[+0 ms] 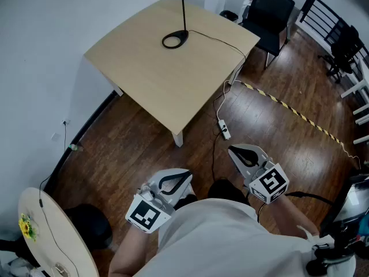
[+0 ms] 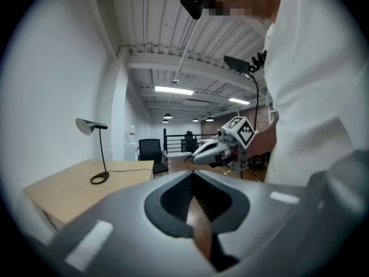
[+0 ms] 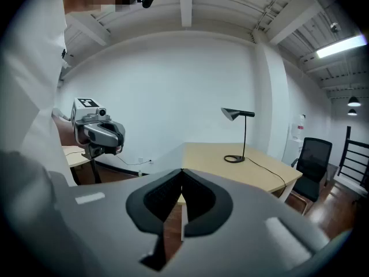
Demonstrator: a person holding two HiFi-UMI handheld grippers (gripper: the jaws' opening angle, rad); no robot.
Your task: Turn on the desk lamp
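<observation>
A black desk lamp (image 1: 174, 39) with a ring base, thin stem and cone shade stands at the far end of a light wooden table (image 1: 167, 79). It also shows in the left gripper view as the lamp (image 2: 99, 178) and in the right gripper view as the lamp (image 3: 235, 158); its shade looks dark. My left gripper (image 1: 183, 176) and right gripper (image 1: 235, 151) hang close to my body over the wooden floor, well short of the table. Both are shut with nothing between the jaws. Each gripper view shows the other: right gripper (image 2: 222, 146), left gripper (image 3: 99, 133).
The lamp's cord runs off the table to a white power strip (image 1: 225, 133) on the floor. A black chair (image 1: 268, 10) stands behind the table's right corner. Yellow-black tape (image 1: 288, 105) crosses the floor. A round table (image 1: 52, 235) is at lower left, by the white wall.
</observation>
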